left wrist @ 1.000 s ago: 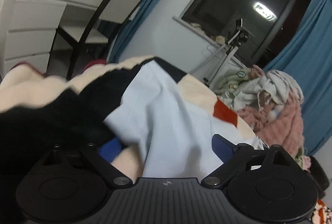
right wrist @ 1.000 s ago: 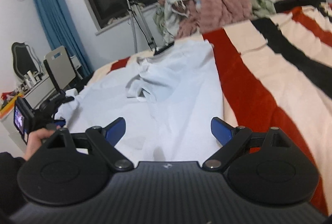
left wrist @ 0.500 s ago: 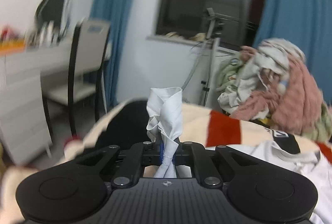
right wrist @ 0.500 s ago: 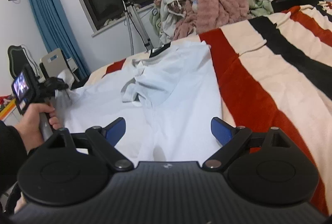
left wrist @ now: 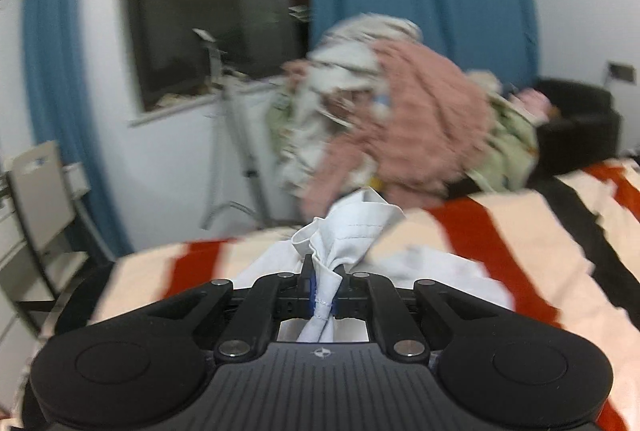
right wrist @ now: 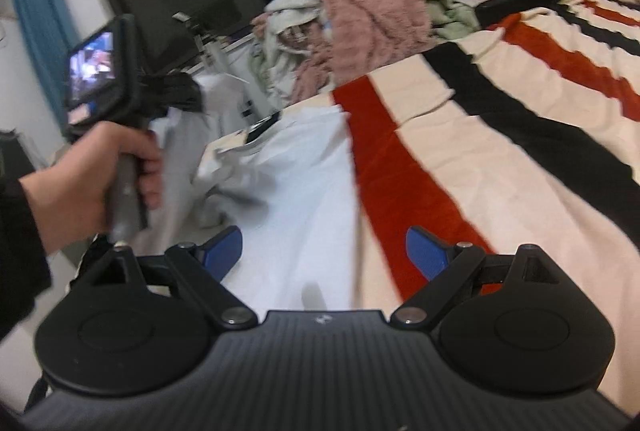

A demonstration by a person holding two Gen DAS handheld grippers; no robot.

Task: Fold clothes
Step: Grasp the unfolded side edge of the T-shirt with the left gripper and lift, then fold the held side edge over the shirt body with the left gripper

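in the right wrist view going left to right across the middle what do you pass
hand gripping the left tool → pale blue shirt → red stripe → cream band → black stripe of the blanket

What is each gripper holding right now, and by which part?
Left gripper is shut on the white shirt, pinching a bunched, stitched hem edge. Right gripper is open above the shirt, holding nothing.
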